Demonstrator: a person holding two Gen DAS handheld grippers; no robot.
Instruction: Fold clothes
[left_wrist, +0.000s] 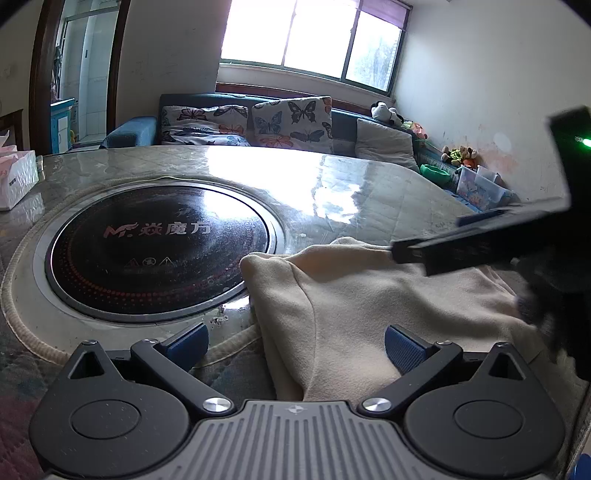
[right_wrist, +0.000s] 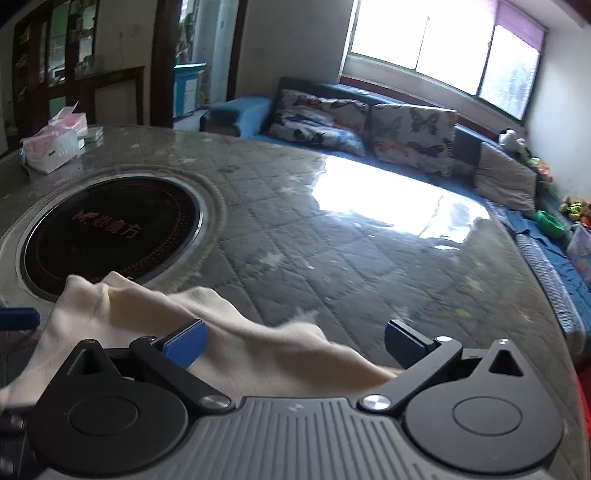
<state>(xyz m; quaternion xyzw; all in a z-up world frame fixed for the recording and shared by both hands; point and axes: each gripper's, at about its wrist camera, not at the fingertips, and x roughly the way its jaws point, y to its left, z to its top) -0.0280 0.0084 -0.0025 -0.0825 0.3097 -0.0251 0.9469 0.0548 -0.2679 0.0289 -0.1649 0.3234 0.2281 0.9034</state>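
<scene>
Left jaws: spread wide on the left gripper (left_wrist: 293, 341), blue pads clear of each other; cream cloth ran between and under them, not pinched.
Right jaws: spread wide on the right gripper (right_wrist: 295, 341), likewise holding nothing; the cloth's edge passed beneath the gap.
Garment: the cream fleece garment (left_wrist: 369, 295) lay bunched and creased at the near edge of the table (right_wrist: 332, 229), one rounded end lapping onto the rim of the built-in heating plate (left_wrist: 159, 251).
Step in hand: judged to be a re-grip or a release between folds. Open jaws over a rumpled heap would fit either reaching in for a hold or having let go of one; the pictures did not settle which.
Next move: any fold would call for both grippers to close on an edge or corner of the cloth, thin enough to pinch, and for the creases to be drawn flat.
Left view only: the other gripper's dark body at the right, hanging just above the garment, a green light on it.
Right view only: the wide quilted stretch of table towards the far right edge; a tissue box (right_wrist: 55, 147) at the far left edge.
</scene>
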